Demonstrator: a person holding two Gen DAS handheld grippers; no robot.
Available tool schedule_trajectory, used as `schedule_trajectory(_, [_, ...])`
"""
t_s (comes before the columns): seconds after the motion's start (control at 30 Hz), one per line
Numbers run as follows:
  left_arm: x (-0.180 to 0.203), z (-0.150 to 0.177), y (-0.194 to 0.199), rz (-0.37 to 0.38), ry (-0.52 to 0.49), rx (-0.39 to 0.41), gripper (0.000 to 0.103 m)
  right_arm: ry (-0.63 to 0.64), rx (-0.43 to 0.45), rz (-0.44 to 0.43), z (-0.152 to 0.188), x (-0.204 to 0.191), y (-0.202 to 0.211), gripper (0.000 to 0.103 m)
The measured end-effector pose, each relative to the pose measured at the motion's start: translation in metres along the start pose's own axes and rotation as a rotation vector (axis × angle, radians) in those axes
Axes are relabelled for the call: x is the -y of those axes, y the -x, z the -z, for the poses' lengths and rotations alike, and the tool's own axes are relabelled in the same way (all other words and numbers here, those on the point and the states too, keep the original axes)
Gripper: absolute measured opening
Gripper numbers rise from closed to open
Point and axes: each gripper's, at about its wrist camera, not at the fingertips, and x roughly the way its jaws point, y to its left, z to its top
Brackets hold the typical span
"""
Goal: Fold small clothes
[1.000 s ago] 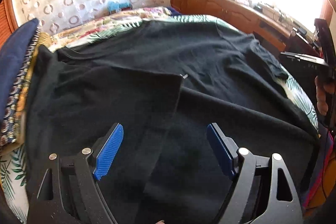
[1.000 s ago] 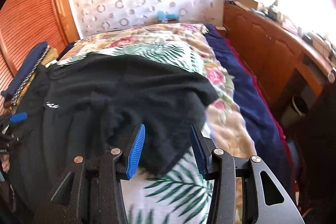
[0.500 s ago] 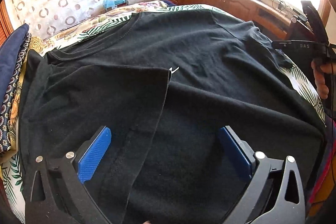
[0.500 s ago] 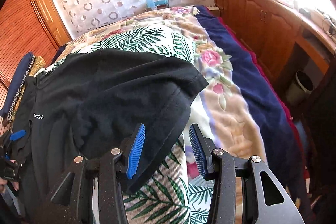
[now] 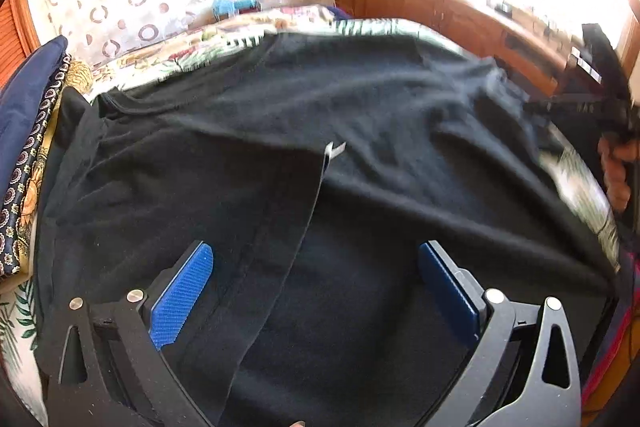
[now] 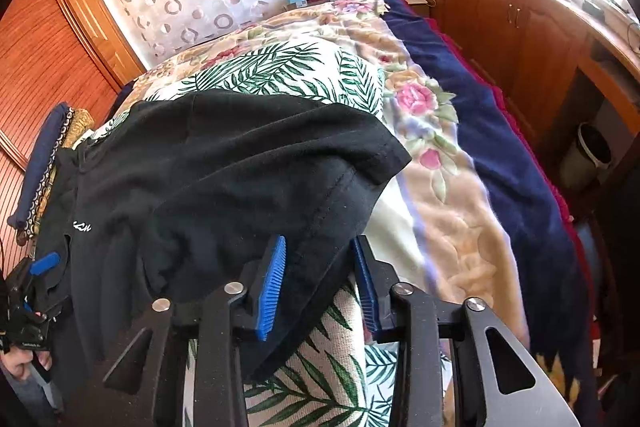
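T-shirt [image 6: 240,179] hem btwn right tongs [image 6: 318,283], under left tongs [image 5: 316,291].

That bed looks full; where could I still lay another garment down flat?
The widest bare stretch is the floral blanket between the black T-shirt sleeve and the navy border. The palm-leaf sheet beyond the shirt, toward the curtain, is also free. The left side is crowded: folded cloths flank the shirt.

Small white script on black shirt [image 6: 224,163], illegible; no other txt.
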Motion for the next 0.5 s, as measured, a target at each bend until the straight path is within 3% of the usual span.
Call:
schedule_trajectory(0.17, [0.001, -0.022, 0.028, 0.004, 0.051, 0.167, 0.103, 0.022, 0.015, 0.044, -0.003, -0.006, 0.005, 0.006])
schedule_trajectory(0.3, [0.004, -0.04, 0.043, 0.0, 0.054, 0.25, 0.103, 0.069, 0.07, 0.069, -0.006, -0.02, 0.015, 0.004])
schedule_trajectory(0.5, [0.006, -0.045, 0.057, -0.003, 0.006, 0.292, 0.103, 0.146, 0.163, 0.034, -0.007, -0.052, 0.037, 0.003])
